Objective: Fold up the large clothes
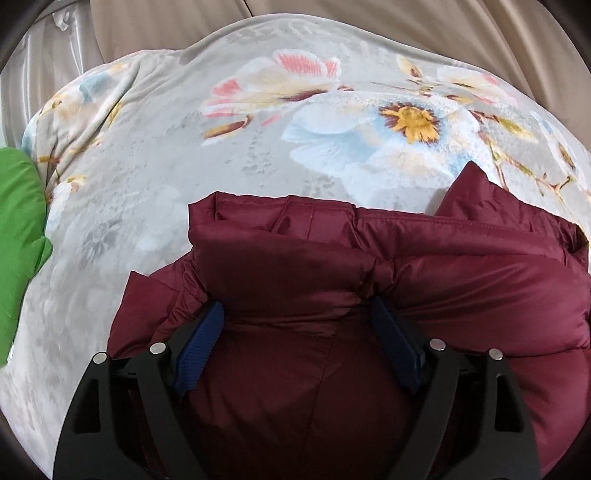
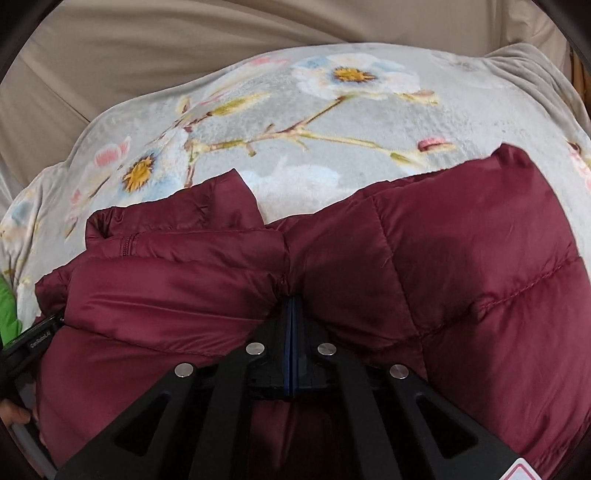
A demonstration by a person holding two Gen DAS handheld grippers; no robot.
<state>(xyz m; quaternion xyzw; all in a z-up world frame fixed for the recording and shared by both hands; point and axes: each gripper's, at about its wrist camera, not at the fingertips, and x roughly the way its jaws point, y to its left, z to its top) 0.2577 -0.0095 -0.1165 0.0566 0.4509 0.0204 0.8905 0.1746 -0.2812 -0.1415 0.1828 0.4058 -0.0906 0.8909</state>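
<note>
**Operator:** Report the position of the jacket.

**Inspector:** The maroon puffer jacket (image 1: 332, 266) fills the lower centre and lower right of the left wrist view. It lies bunched on a grey flowered blanket (image 1: 155, 155). In the right wrist view the same jacket (image 2: 461, 266) covers the lower half of the frame, and the blanket (image 2: 295, 122) shows above it. A beige sheet (image 1: 369, 22) runs across the top of both views.

**Operator:** State of the left gripper?

**Inspector:** The left gripper (image 1: 297, 314) is spread wide. Its two blue pads (image 1: 201, 343) stand well apart, one at each side of a padded fold of the jacket. The fold bulges up between them. The pad tips appear to touch the fabric at its edges, but whether they press on it is not clear from this angle. I read it as released.

**Operator:** And the right gripper?

**Inspector:** The right gripper (image 2: 291, 299) is clenched. Its blue pads meet in a thin vertical line at the lower centre of the frame. Jacket fabric gathers into puckers right at the tips, so it is grasping a pinch of the jacket.

**Operator:** Other items?

**Inspector:** A green garment (image 1: 18, 236) lies at the left edge of the left wrist view, on the blanket, apart from the jacket. A fingertip (image 2: 14, 413) shows at the lower left edge of the right wrist view.
</note>
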